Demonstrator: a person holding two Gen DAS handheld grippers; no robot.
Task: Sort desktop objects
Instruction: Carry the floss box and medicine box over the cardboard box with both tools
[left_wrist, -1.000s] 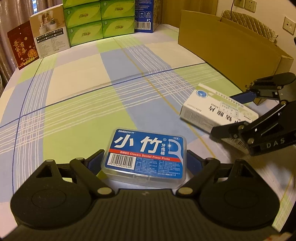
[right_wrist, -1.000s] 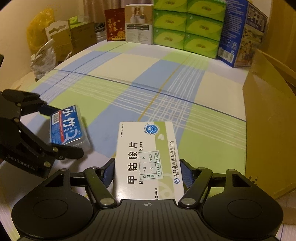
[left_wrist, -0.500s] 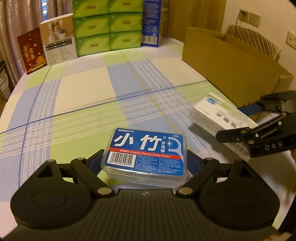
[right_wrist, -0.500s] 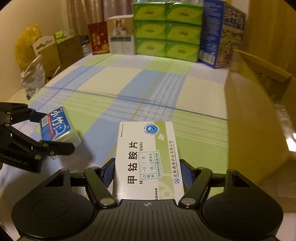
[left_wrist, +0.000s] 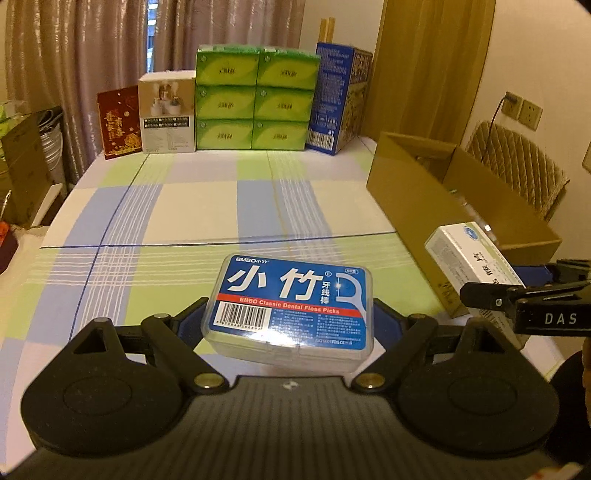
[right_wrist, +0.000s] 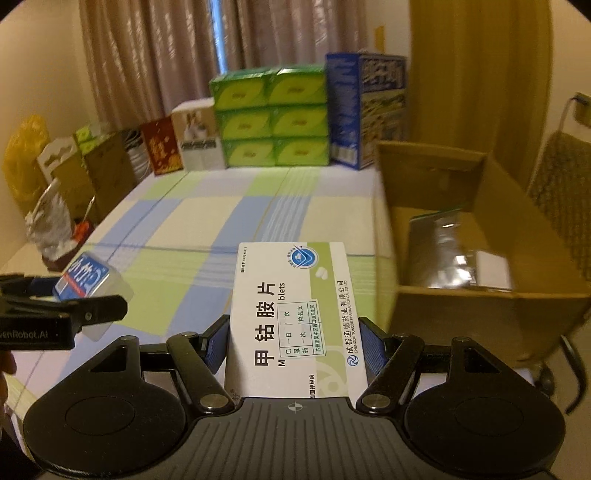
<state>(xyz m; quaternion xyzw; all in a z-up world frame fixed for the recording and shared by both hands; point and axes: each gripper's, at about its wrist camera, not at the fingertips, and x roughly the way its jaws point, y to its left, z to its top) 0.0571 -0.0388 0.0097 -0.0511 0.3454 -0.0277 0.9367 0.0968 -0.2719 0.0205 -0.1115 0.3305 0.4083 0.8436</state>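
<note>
Left hand-held gripper (left_wrist: 290, 317) is clamped on the clear plastic floss-pick case with blue label (left_wrist: 291, 308), frame centre; right hand-held gripper (right_wrist: 293, 341) on the white medicine carton (right_wrist: 291, 317). Open brown cardboard box (right_wrist: 480, 295) lies right. Collision risked if both are lowered together.

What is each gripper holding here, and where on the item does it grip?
Left gripper: clear plastic floss-pick box with blue label, pinched across its short ends. Right gripper: white and green medicine carton, clamped on its long side edges.

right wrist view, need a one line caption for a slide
Right gripper holds a white medicine box above the checked tablecloth, beside an open cardboard box.
</note>
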